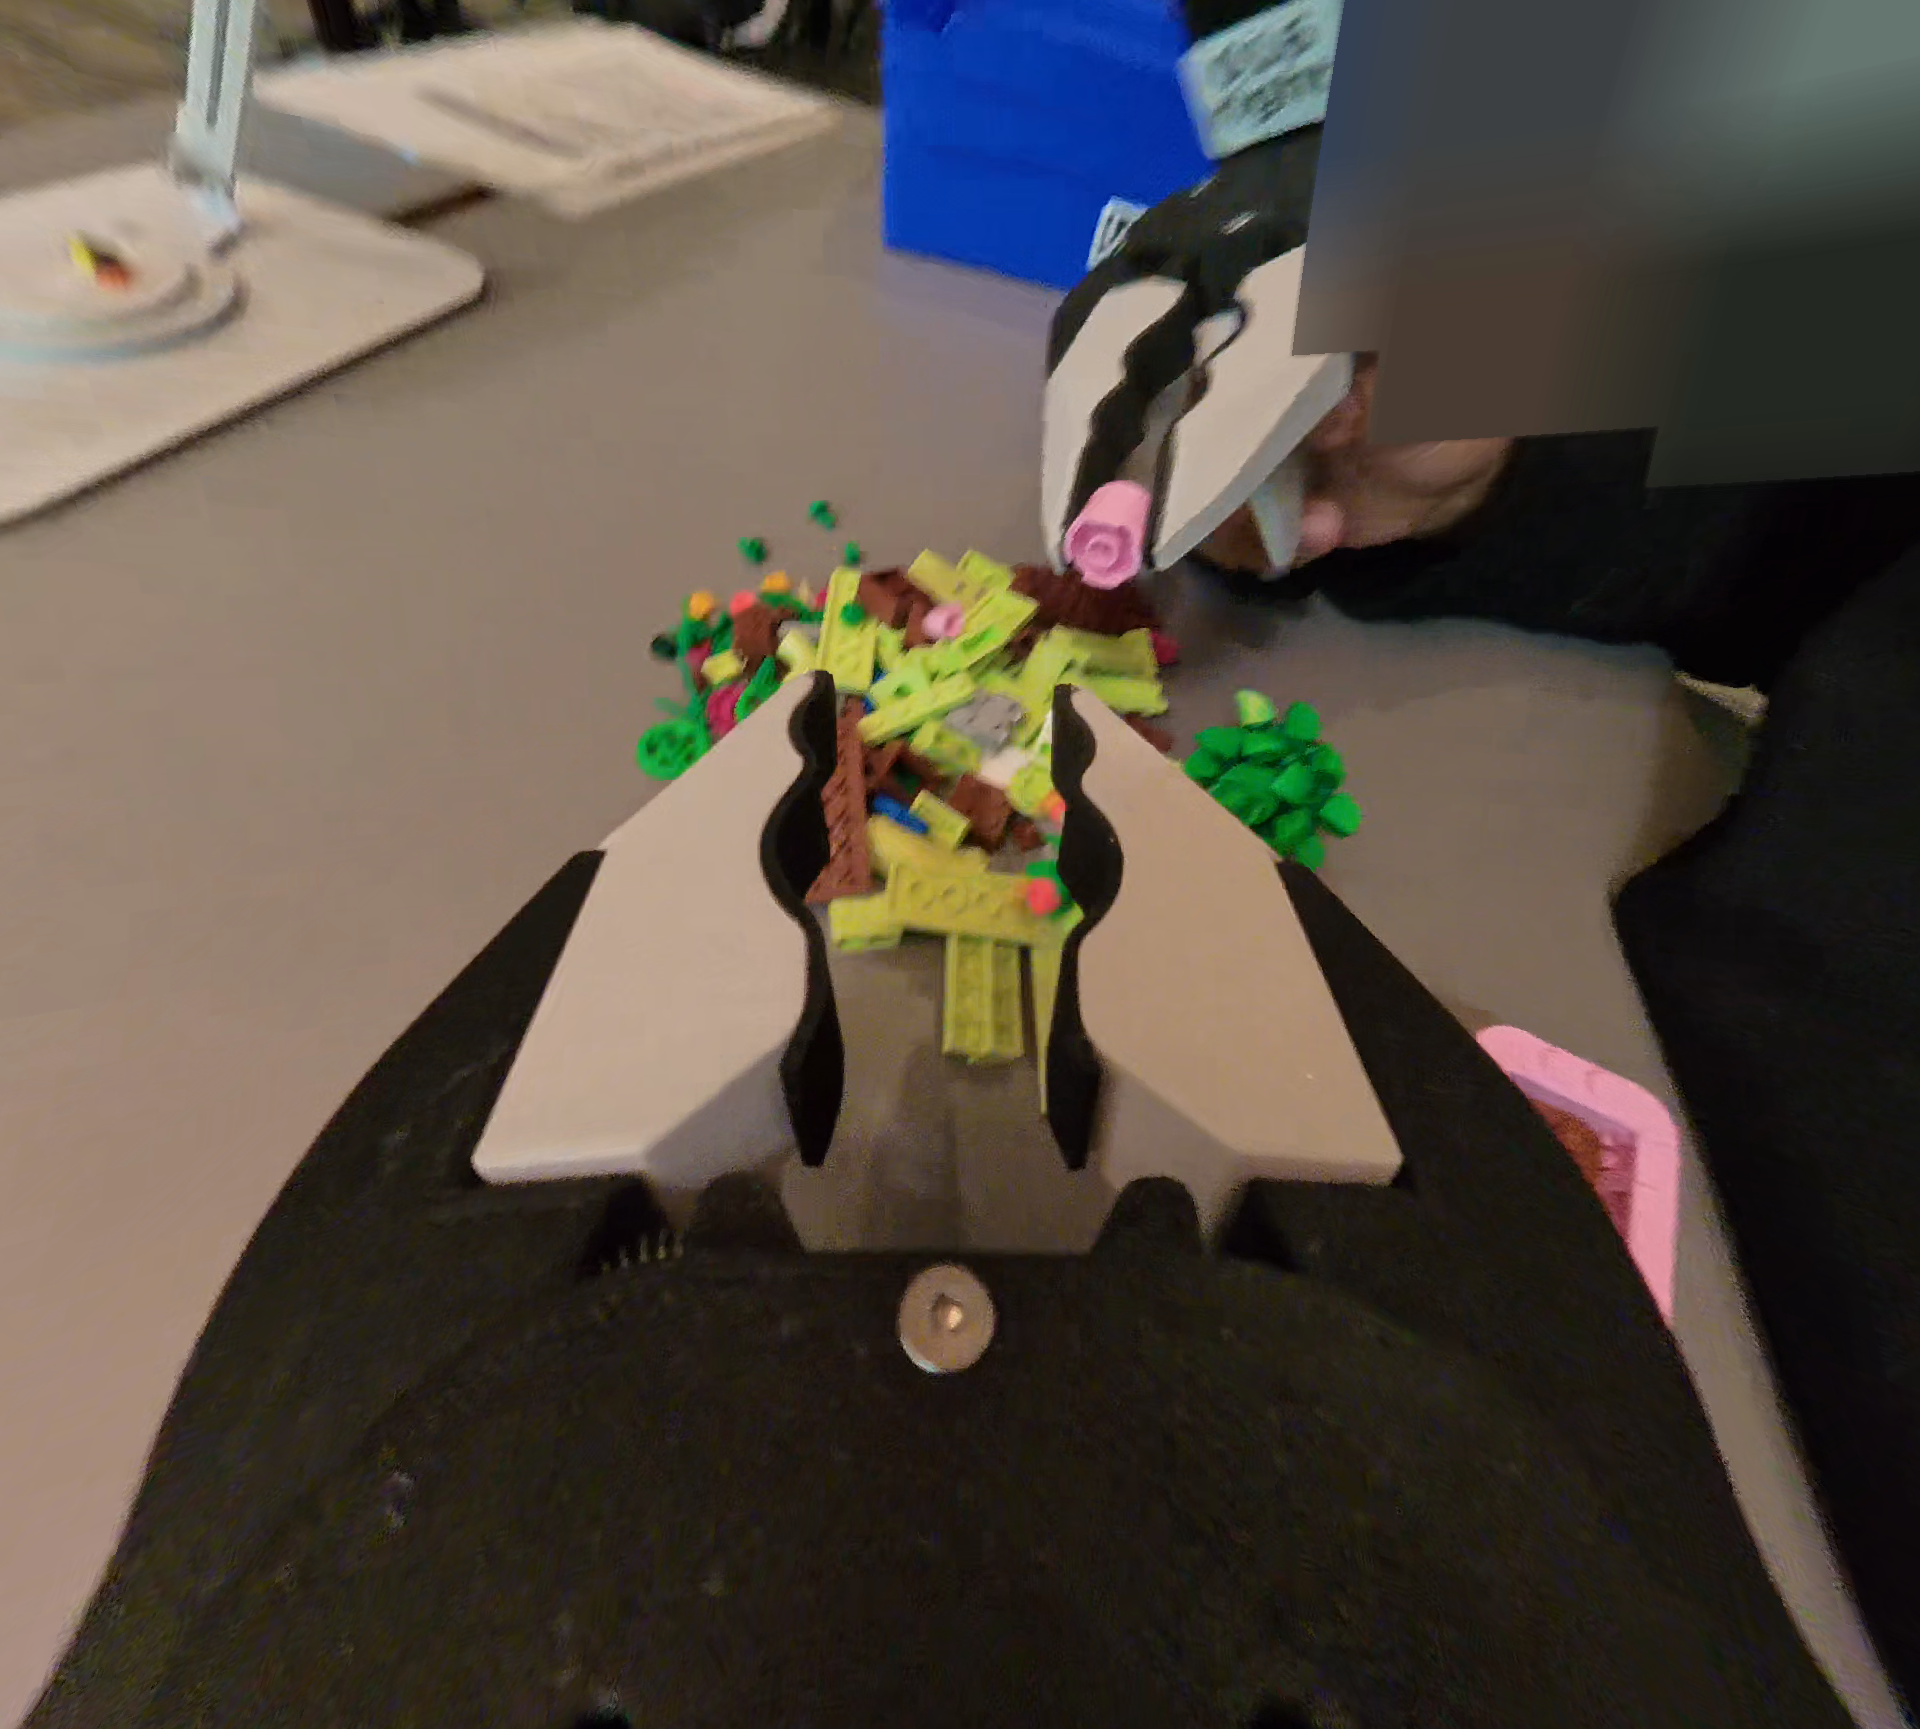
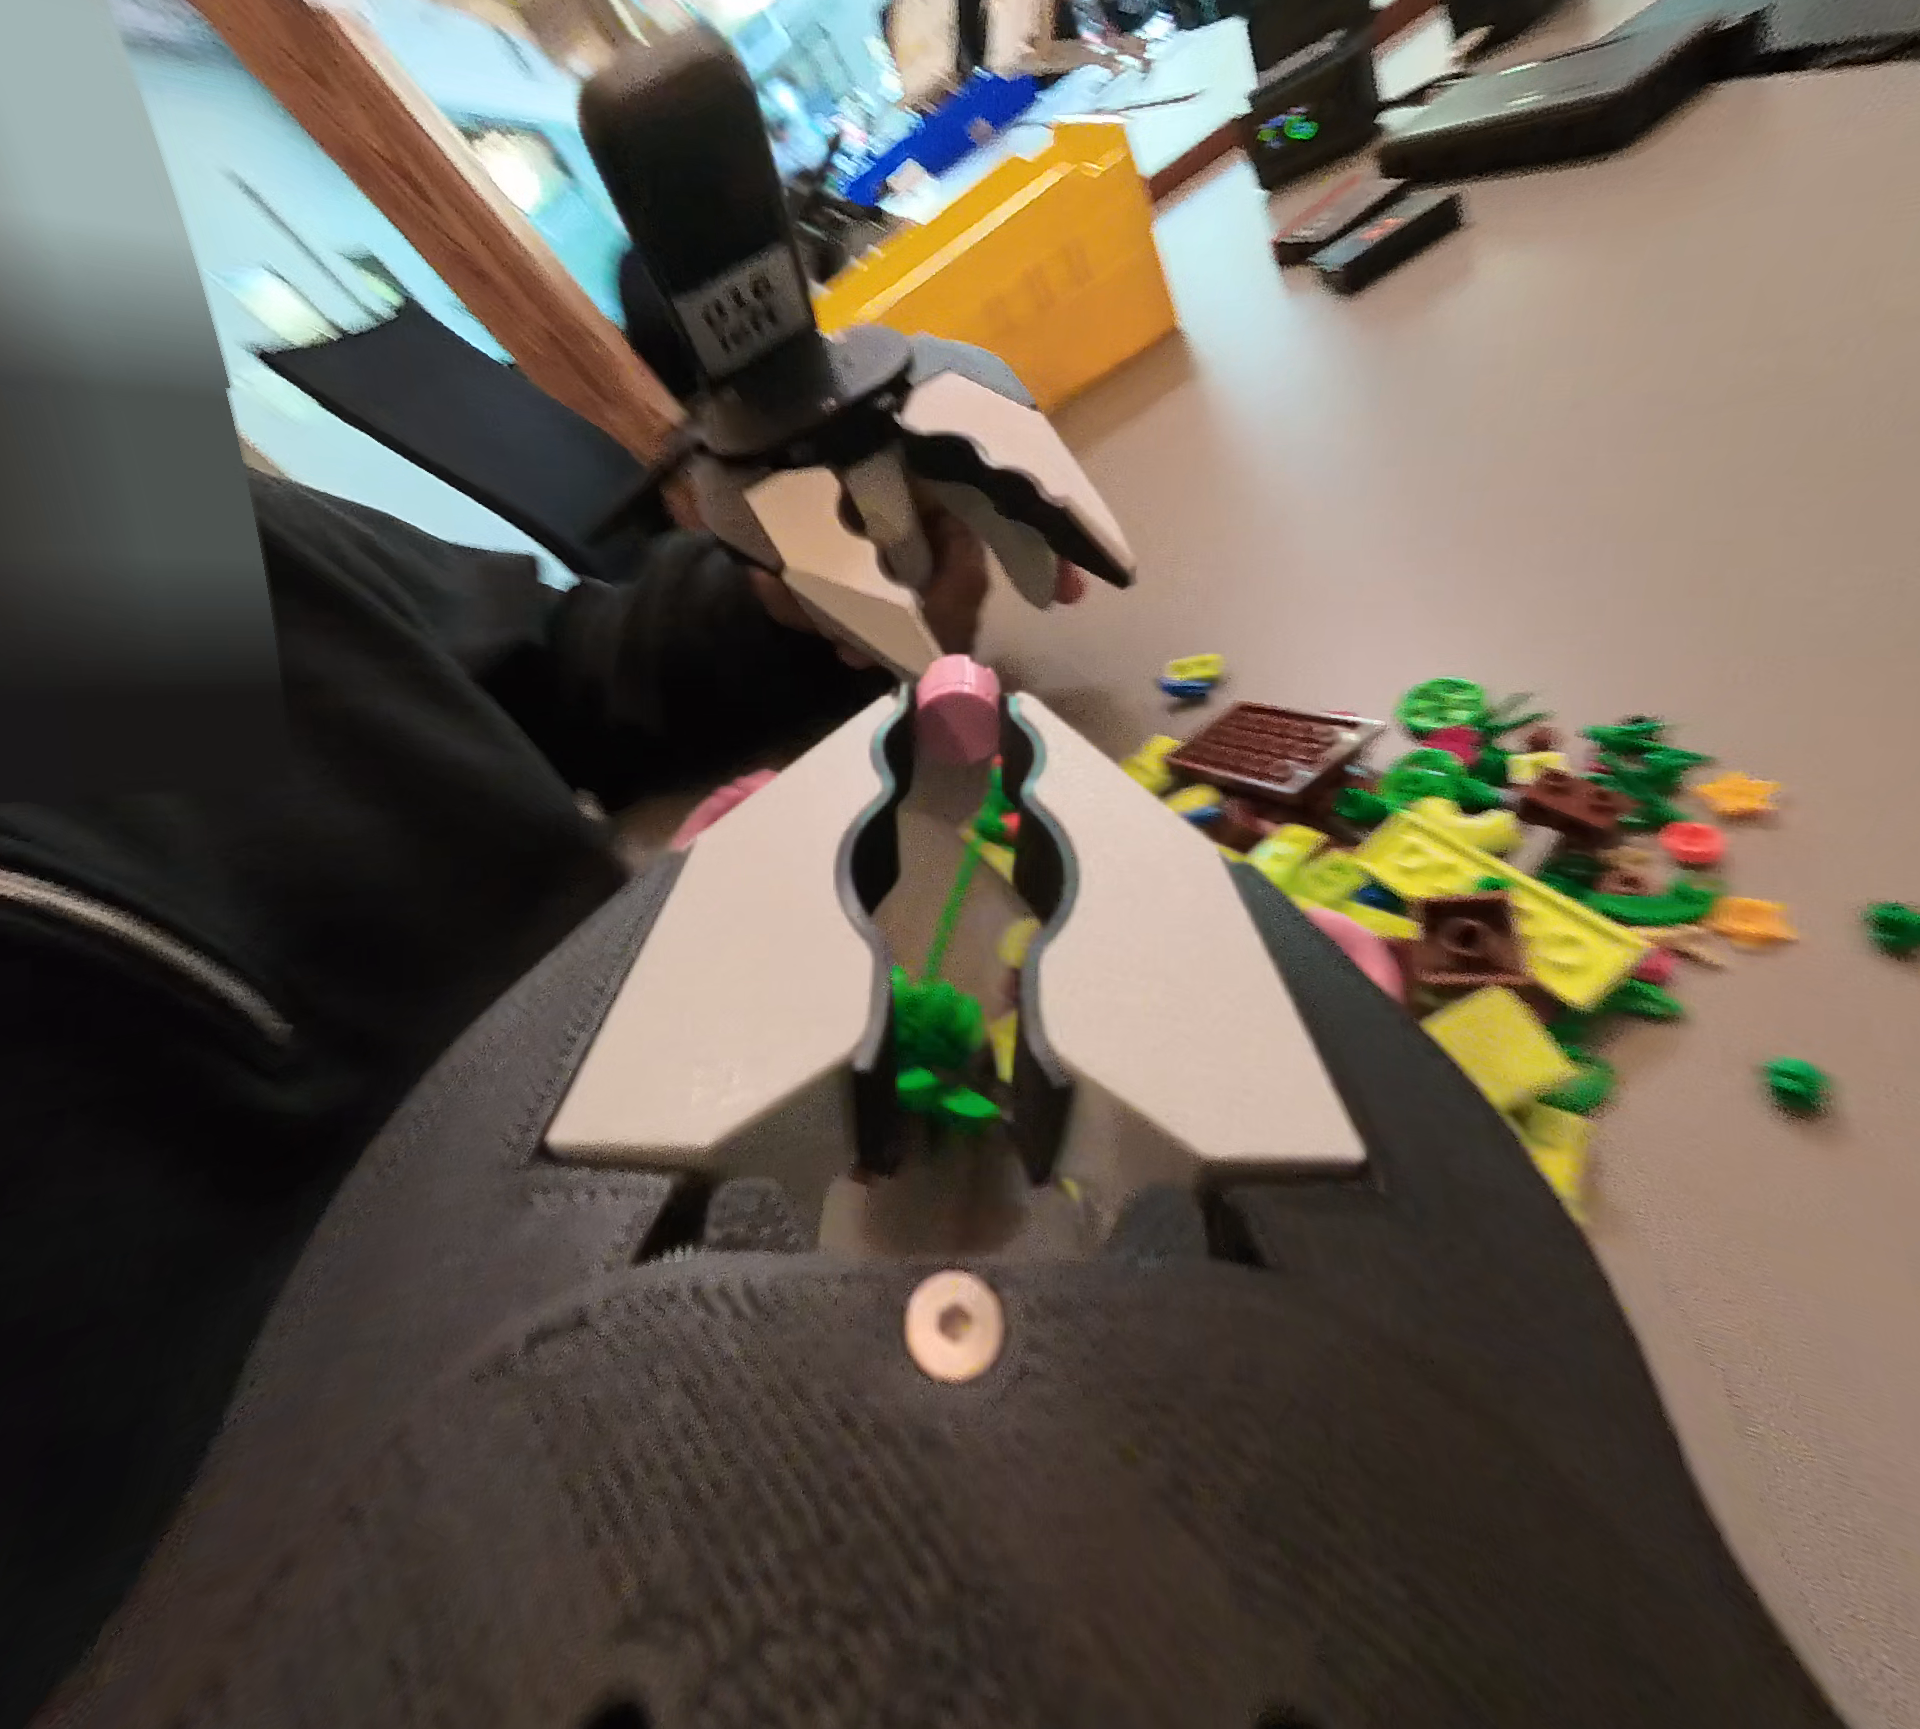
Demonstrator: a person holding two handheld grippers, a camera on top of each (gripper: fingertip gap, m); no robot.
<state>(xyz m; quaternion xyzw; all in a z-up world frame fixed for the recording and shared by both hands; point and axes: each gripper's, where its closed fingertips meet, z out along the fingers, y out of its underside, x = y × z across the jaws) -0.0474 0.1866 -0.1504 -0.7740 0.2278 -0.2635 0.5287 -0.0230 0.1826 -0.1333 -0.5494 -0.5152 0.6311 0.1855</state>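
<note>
A pile of small toy bricks (image 1: 935,692), lime green, brown and green, lies on the grey table (image 1: 416,640). My left gripper (image 1: 943,703) is open and empty, hovering just short of the pile. My right gripper (image 1: 1112,552) is beyond the pile at its right edge, shut on a pink rose-shaped piece (image 1: 1107,536) and holding it above the bricks. In the right wrist view the right gripper (image 2: 956,713) pinches the pink piece (image 2: 956,708) at its tips. The open left gripper (image 2: 1029,614) is just beyond it, and the pile (image 2: 1455,848) lies to the right.
A cluster of green leaf pieces (image 1: 1273,775) lies right of the pile. A pink tray (image 1: 1600,1149) sits at the near right. A blue bin (image 1: 1018,121), a white stand base (image 1: 156,308) and papers (image 1: 540,100) are farther back. A yellow bin (image 2: 1029,256) and black devices (image 2: 1361,225) stand beyond. My left and right fingertips are right by each other.
</note>
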